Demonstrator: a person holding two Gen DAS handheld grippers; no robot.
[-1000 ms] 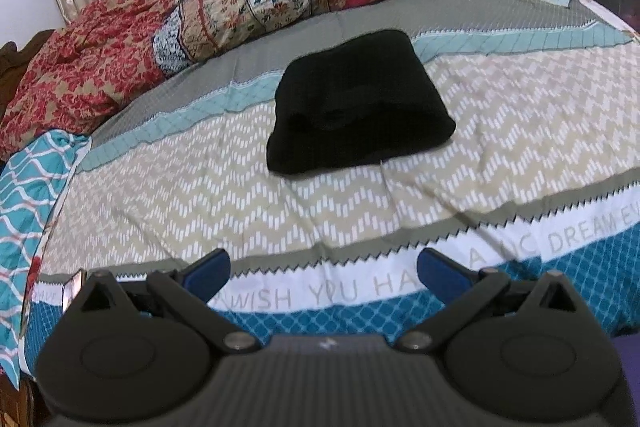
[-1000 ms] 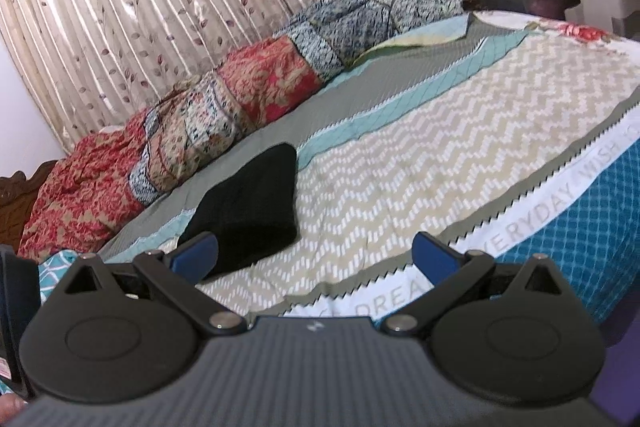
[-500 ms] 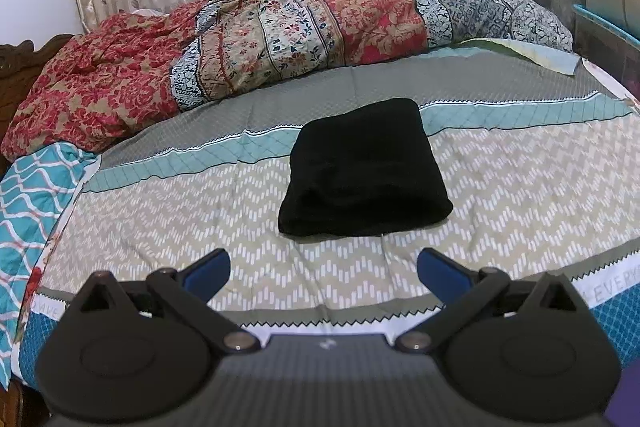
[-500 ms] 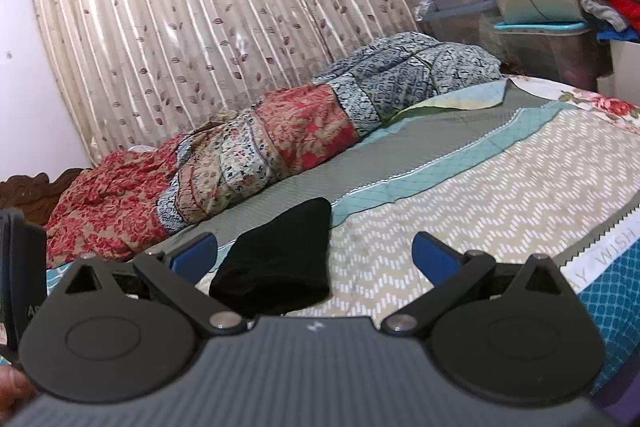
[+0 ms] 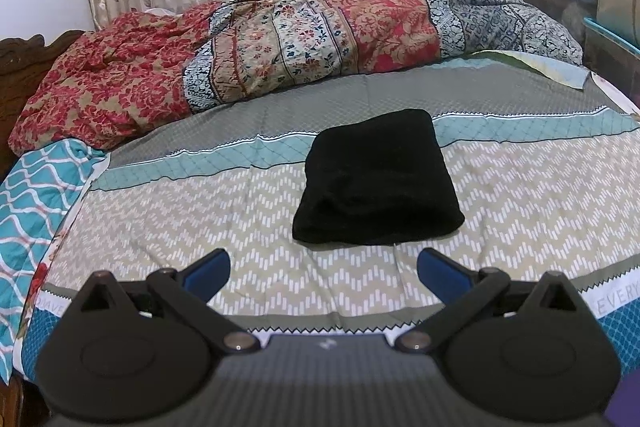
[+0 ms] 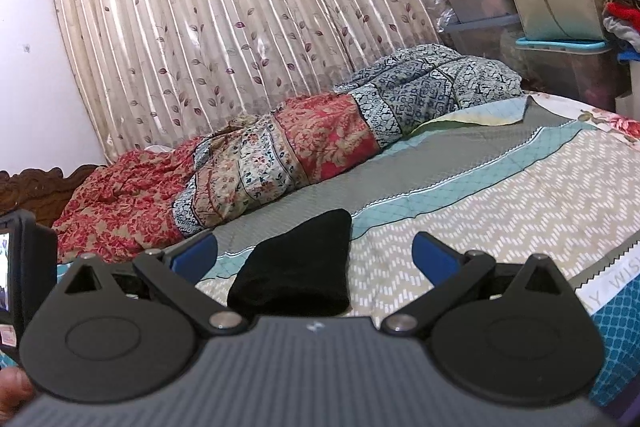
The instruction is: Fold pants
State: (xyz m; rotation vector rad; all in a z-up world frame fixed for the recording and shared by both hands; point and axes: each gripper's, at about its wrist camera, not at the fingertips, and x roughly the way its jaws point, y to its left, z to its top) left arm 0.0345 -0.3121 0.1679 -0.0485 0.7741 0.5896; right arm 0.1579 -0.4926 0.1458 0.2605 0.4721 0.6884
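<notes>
The black pants [image 5: 380, 183] lie folded in a small bundle in the middle of the bed [image 5: 540, 195], and the folding looks done. The left hand-held gripper [image 5: 323, 267] is wide open, holds nothing, and faces them straight ahead with a gap between. The right hand-held gripper [image 6: 315, 253] is open and empty too; its view shows the pants [image 6: 296, 267] side-on and a little left, with bins [image 6: 560, 63] stacked past the bed.

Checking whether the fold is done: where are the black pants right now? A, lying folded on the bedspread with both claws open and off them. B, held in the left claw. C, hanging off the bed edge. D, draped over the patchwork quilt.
A: the black pants lie as a compact folded bundle on the bedspread, while the left claw and right claw are open and empty.
</notes>
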